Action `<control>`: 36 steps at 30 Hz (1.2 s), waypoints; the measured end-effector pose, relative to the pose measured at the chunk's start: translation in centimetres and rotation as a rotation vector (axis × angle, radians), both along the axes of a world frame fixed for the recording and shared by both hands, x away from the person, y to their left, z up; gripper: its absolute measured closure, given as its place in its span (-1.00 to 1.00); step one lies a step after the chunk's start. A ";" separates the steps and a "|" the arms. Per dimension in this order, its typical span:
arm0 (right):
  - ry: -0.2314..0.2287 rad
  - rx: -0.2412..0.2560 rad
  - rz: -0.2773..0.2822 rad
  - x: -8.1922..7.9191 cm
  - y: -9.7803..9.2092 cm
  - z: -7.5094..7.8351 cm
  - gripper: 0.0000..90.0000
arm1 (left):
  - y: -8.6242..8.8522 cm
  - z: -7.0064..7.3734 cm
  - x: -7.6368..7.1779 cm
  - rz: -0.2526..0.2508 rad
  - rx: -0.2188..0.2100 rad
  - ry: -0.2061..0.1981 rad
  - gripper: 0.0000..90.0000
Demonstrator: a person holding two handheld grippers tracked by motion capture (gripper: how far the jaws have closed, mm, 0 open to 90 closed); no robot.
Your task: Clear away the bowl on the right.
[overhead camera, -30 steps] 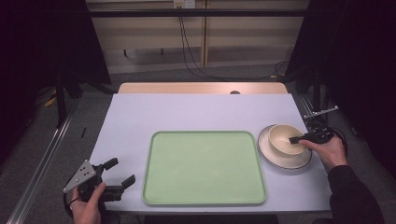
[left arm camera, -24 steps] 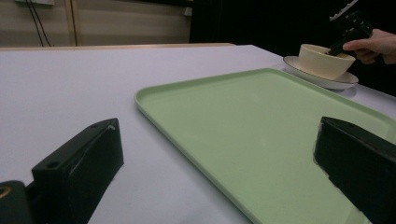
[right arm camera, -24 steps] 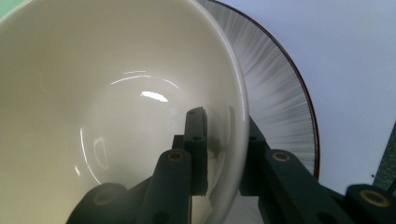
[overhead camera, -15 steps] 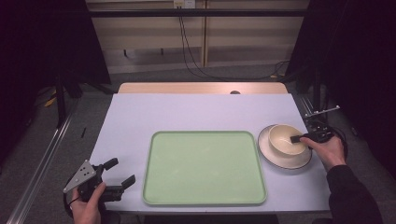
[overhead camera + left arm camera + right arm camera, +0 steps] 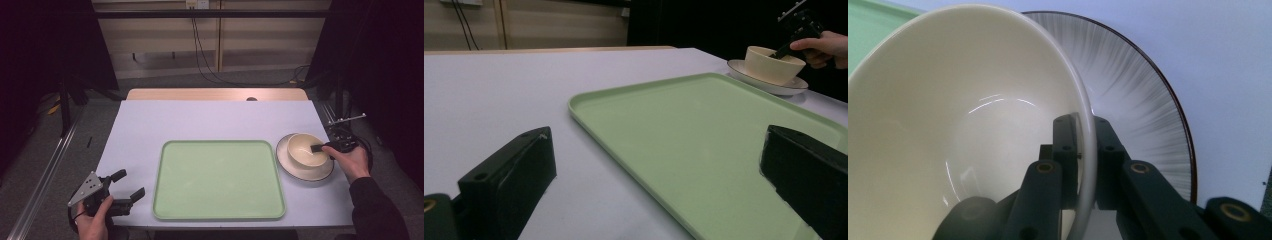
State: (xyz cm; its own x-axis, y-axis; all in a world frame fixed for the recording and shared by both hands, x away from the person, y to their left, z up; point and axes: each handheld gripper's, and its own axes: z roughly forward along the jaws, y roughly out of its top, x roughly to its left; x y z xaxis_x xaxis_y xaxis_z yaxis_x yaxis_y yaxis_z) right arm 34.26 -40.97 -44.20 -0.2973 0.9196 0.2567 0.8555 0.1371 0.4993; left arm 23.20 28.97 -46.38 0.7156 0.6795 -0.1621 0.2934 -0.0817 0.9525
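Note:
A cream bowl sits on a white plate with a dark rim, to the right of a pale green tray. My right gripper is shut on the bowl's right rim, one jaw inside and one outside, as the right gripper view shows on the bowl over the plate. My left gripper is open at the table's front left corner, with nothing between its jaws. In the left gripper view the tray lies ahead, with the bowl and the right gripper far off.
The lavender table top runs back to a wooden strip. Cables hang down the wall behind. Dark frames stand at both sides of the table.
The right gripper has closed on the bowl's right rim and the bowl has tipped or shifted slightly left on the plate. The left gripper has stayed in place.

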 end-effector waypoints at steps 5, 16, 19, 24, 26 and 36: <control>-0.002 0.013 -0.001 -0.1 -0.1 0.1 0.87 | 0.0 0.0 0.0 0.001 -0.002 0.001 -0.97; -0.012 0.040 -0.009 -0.2 -0.4 0.2 0.87 | 0.0 0.0 -0.1 0.009 -0.012 0.000 -0.97; -0.021 0.043 -0.002 -0.2 -0.4 0.3 0.87 | 0.0 0.0 -0.1 0.006 -0.017 0.002 -0.97; -0.026 0.040 -0.009 -0.2 -0.4 0.4 0.87 | 0.0 0.0 -0.1 0.006 -0.024 0.005 -0.97; -0.024 0.047 -0.018 -0.3 -0.4 0.4 0.87 | 0.0 0.0 -0.1 0.005 -0.025 0.005 -0.97; -0.051 0.070 -0.018 -0.6 -0.8 1.1 0.87 | 0.0 0.0 -0.2 0.006 -0.024 0.004 -0.97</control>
